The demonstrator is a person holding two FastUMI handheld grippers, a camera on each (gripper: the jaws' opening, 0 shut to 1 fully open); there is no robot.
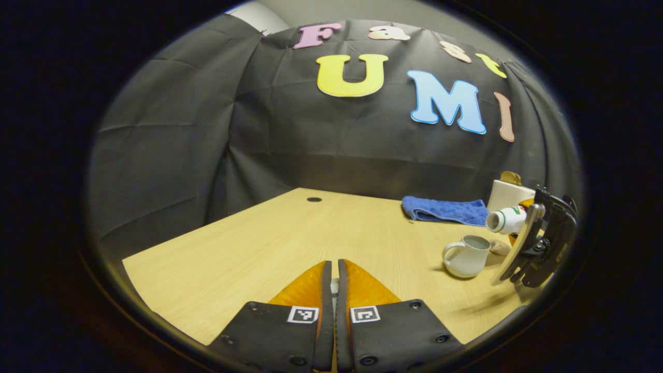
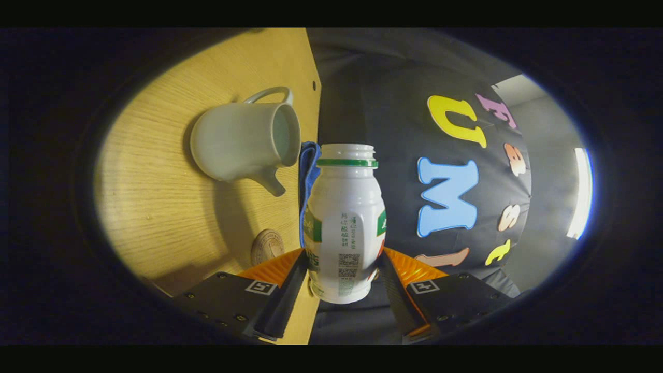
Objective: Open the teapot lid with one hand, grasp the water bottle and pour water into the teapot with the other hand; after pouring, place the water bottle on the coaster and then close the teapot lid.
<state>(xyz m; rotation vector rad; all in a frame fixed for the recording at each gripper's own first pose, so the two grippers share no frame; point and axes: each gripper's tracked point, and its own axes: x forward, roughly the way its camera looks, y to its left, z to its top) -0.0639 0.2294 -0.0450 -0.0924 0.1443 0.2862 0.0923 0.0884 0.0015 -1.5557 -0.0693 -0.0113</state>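
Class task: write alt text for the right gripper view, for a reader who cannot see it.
The right gripper grips a capless white bottle tipped sideways, mouth toward an open white teapot on a wooden table. A round coaster lies near the bottle's base, with a blue cloth behind.

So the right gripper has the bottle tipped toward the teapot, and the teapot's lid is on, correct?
Not quite. The right gripper does hold the bottle tipped toward the teapot, but the right gripper view shows the teapot's mouth open, lid off.
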